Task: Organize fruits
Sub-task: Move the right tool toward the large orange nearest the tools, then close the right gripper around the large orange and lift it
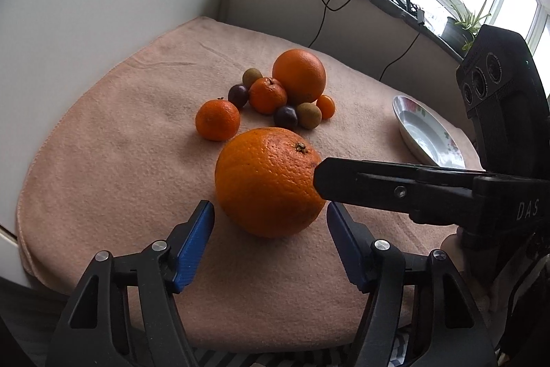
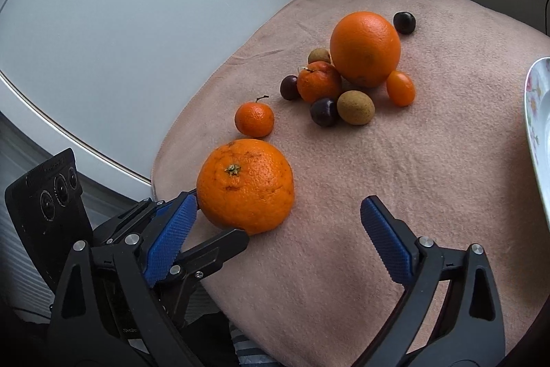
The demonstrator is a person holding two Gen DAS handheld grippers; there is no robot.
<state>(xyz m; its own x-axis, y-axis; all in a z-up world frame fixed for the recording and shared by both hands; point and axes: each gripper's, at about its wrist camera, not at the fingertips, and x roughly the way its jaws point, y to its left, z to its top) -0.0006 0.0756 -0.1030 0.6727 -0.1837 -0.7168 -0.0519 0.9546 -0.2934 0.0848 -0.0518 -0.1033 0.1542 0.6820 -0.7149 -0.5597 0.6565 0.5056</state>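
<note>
Barely started: all fruit sits on the pink towel, and the floral plate shows nothing in it. Left gripper part-open, flanking the near large orange, pads not gripping. Right gripper wide open, holding nothing. Second orange, mandarins, small fruits clustered beyond.

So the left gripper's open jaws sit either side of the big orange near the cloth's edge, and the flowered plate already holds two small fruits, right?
Not quite: the plate is empty in the left wrist view. The left gripper does flank the near orange.
</note>
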